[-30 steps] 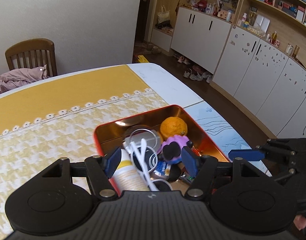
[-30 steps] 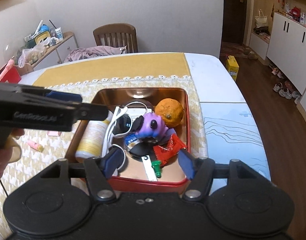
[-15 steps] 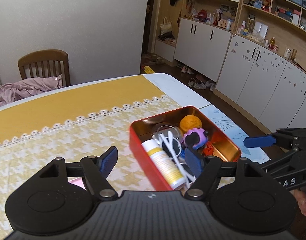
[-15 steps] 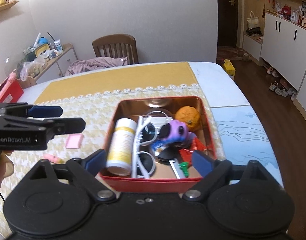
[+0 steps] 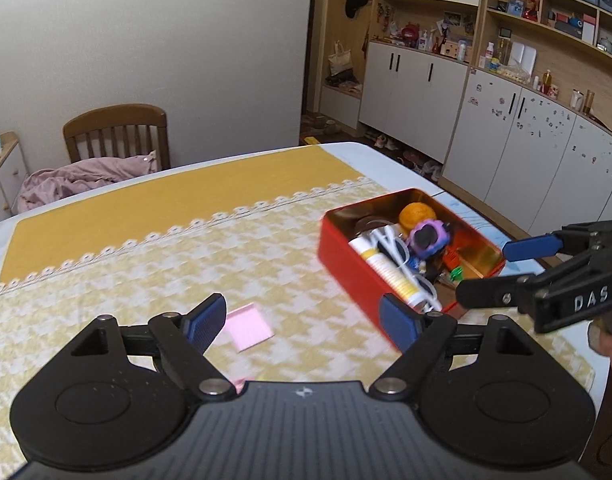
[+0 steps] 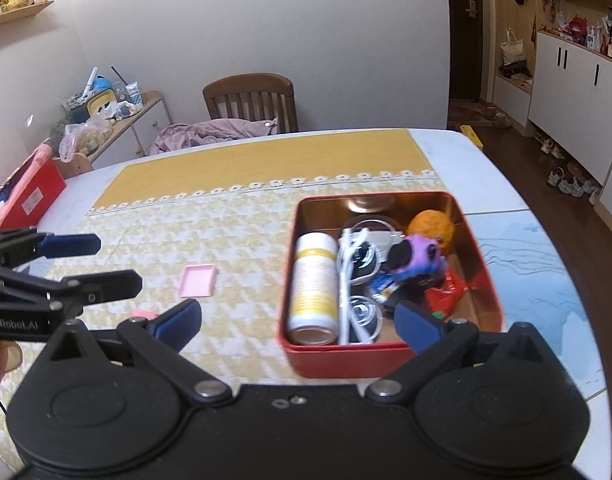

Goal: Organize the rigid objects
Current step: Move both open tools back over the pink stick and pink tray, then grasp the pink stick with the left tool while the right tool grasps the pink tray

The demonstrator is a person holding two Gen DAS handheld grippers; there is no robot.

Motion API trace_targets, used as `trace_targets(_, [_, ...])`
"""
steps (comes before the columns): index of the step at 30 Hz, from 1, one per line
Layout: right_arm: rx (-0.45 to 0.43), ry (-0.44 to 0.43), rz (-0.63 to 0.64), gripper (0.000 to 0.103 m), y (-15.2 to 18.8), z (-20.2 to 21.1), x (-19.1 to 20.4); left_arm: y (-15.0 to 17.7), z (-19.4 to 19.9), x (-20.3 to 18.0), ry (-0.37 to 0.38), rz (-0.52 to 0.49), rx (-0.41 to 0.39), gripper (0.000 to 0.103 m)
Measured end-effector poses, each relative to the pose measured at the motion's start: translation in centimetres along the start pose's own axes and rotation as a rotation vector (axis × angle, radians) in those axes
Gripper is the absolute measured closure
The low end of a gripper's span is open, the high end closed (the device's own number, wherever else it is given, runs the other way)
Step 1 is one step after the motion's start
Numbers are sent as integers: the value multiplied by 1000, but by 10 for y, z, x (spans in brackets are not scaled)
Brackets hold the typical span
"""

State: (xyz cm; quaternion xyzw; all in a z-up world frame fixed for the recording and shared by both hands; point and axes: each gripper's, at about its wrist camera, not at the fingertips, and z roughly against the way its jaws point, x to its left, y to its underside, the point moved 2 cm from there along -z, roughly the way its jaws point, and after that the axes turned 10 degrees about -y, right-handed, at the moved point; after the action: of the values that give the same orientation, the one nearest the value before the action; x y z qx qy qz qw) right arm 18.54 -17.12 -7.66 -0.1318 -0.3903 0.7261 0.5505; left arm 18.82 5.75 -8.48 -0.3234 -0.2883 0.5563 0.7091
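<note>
Legible writing: "DAS" in white on the side of the right tool [image 5: 522, 268], read from the left wrist view; "GenRobot.AI", partly cut off, on the side of the left tool [image 6: 91, 264], read from the right wrist view; print on the bottle label too blurred to read.

Red tin [image 6: 488, 280] — rectangular, gold-lined, lid off, on the houndstooth part of the yellow cloth [image 6: 225, 216] near the right edge of the surface [image 6: 466, 152]. Contents: white bottle with yellow label [image 6: 316, 280], lying on its side along the left wall; white-framed sunglasses [image 6: 356, 280] just beside it; purple toy with a black patch [image 6: 414, 258] in the middle; orange [image 6: 432, 226] in the far right corner; red wrapper [image 6: 446, 290] and a small green piece [image 5: 456, 273] toward the near right; further small items beneath, not identifiable.

Pink square tray [image 6: 197, 280] — flat on the cloth, well apart from the tin on its left; a second small pink item [image 6: 143, 314] nearer, mostly hidden.

Left tool — fingers spread wide, nothing between them; pink tray just ahead of its left fingertip [image 5: 205, 320], tin beside its right one.

Right tool — fingers spread wide, empty; the tin's near wall sits directly before its right fingertip [image 6: 420, 326].

Background: wooden chair [image 6: 251, 100] with pinkish cloth heaped on the seat; white cabinets [image 5: 506, 128].
</note>
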Motion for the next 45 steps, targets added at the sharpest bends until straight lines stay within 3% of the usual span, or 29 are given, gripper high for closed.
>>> trace_targets(10, [19,-22,2,0,2,-20,38,38,11,36,-27,-25,3,19])
trace_targets(21, [110,-54,43,0,-7,-72,80,69,-18,56,-69,24,55,19])
trace_targets(28, [180,-30,68,0,-20,-116,86,75,-41,45,-88,33,89,19])
trace_targets(35, [251,-28,113,1,-27,-157,91,76,-60,35,-162,79,121,19])
trace_targets(38, [289,-39,118,1,-29,-176,93,74,-68,23,-185,53,142,19])
trace_targets(45, [373,-30,144,9,-23,-211,91,70,-82,10,-244,76,170,19])
